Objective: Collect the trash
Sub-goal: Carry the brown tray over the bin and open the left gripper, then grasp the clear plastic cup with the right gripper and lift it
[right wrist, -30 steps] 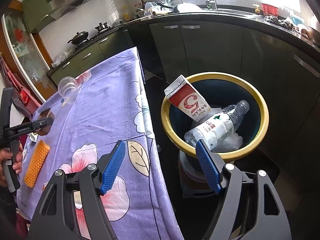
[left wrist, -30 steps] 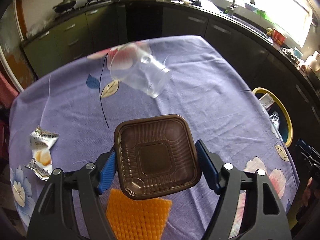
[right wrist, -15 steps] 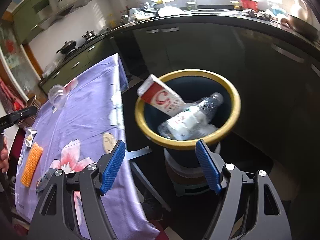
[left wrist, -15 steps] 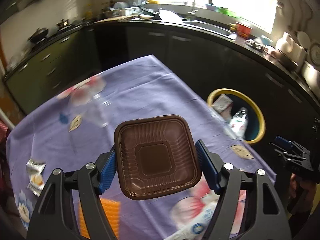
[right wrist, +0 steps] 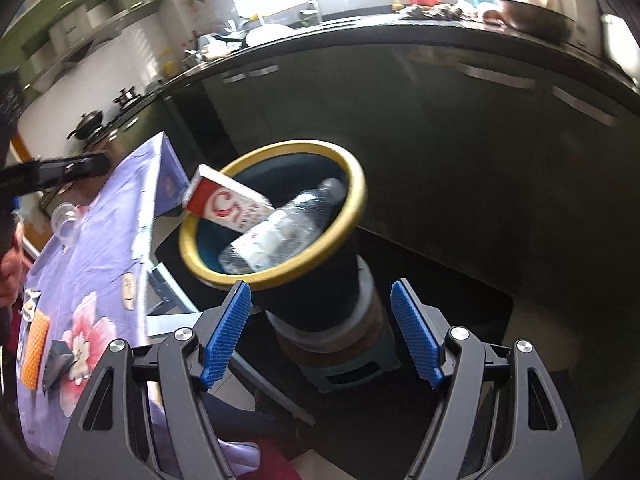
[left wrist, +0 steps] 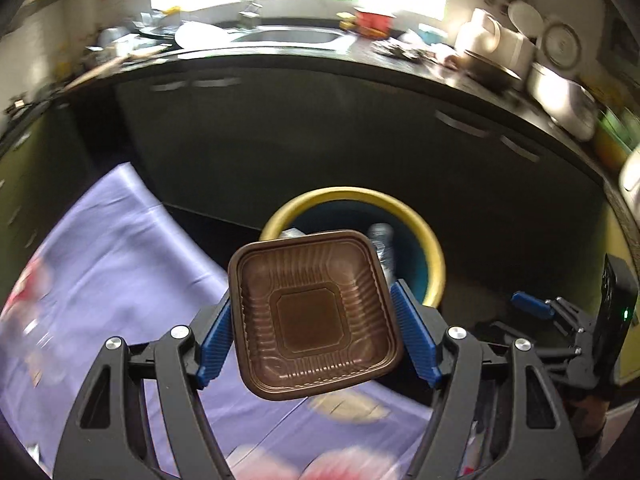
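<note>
one tray (left wrist: 314,314), one bin (right wrist: 276,216), one carton (right wrist: 224,200), one bottle (right wrist: 284,228)

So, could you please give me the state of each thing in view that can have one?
Left gripper: shut on the tray.
Tray: empty, held in front of the bin.
Right gripper: open, empty.
Bin: open-topped, holding trash.
Carton: in the bin, tilted over its rim.
Bottle: lying in the bin.
Cup: on its side on the table.
</note>
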{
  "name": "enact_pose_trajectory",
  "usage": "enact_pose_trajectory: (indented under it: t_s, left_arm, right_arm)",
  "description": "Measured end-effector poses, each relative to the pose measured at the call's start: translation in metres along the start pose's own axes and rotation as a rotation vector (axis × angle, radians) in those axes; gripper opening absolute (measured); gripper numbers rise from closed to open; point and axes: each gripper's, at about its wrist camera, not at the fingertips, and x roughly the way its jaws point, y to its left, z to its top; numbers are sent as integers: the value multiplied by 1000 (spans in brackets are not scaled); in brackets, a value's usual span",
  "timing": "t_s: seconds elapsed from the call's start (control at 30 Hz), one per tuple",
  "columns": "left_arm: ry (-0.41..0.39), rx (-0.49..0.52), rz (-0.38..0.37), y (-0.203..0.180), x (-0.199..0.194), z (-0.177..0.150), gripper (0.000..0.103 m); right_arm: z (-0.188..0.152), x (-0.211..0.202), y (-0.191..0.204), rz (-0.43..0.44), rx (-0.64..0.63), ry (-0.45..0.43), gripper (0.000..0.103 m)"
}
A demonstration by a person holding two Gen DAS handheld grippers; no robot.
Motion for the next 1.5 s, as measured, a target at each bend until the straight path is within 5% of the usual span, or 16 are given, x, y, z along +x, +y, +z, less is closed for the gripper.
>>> enact_pose_trajectory:
  t_s: [0.27, 0.4, 0.73, 0.9, 1.07, 1.27, 1.5]
  left_arm:
    - [94, 69, -103, -43, 89, 39, 72]
    - [82, 49, -101, -37, 93, 44, 80]
    - [-120, -84, -133, 19, -56, -26, 92]
    - [-226, -168, -58, 57, -135, -88, 94]
    - [-319, -260, 115, 96, -206, -163, 96]
    - [-347, -346, 228, 125, -252, -239, 96]
    - [-372, -460, 277, 142, -275, -296, 96]
  right_arm:
    - [-5, 3, -14, -41, 41, 19, 72]
    - [-5, 1, -8, -44, 36, 21, 72]
    - [-9, -7, 31, 16, -38, 14, 73]
    - [-14, -8, 72, 70, -134, 30, 73]
    - [-20, -13, 125, 167, -248, 38, 73]
    - [-39, -15, 201, 350, -454, 112, 73]
    - [-42, -14, 275, 414, -632, 120, 73]
